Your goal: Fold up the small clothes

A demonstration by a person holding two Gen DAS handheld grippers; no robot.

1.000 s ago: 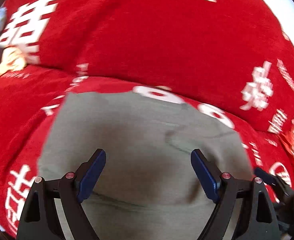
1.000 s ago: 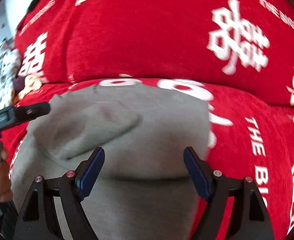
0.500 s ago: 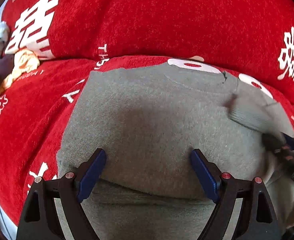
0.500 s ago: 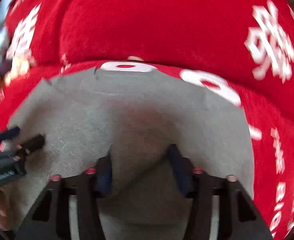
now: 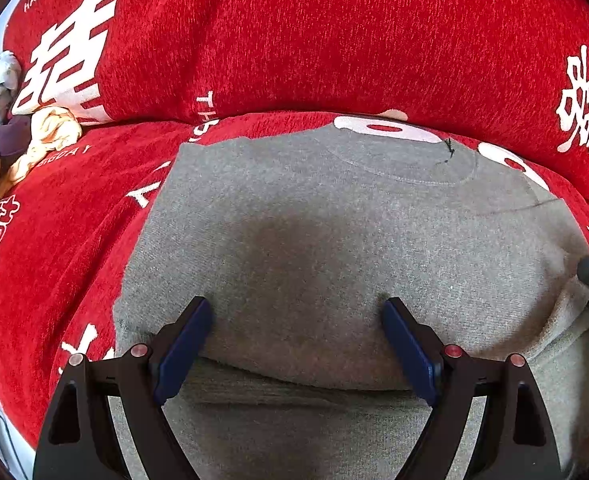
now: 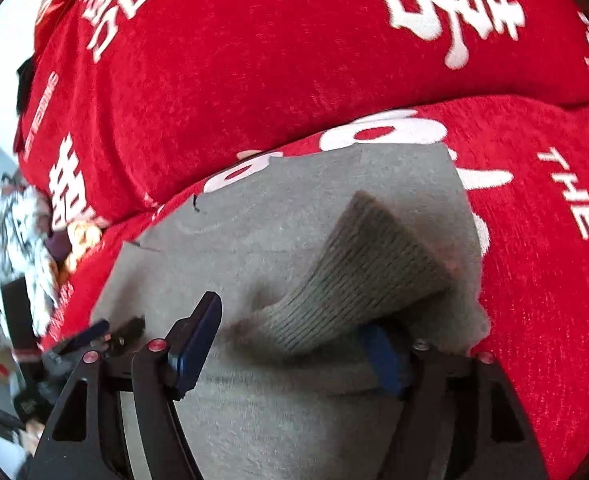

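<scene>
Red sofa cover point(image 5: 74, 240) carrying a grey sweater point(image 5: 314, 220), spread flat at its middle, neckline toward the back cushion. Ribbed cuff point(image 6: 370, 272) draped over one pad of the right gripper point(image 6: 294, 344), whose jaws have just been opening, unclamped; risk: cuff snags and drags the sleeve fold apart. Left gripper point(image 5: 294, 344) wide, empty, pads on cloth

R gripper point(image 6: 294, 344) reopening; ribbed cuff point(image 6: 358, 276) now between jaws.

Left gripper point(image 5: 297, 322): black angular frame, blue pads, red and silver screw heads. Right gripper point(image 6: 294, 332): same build.
</scene>
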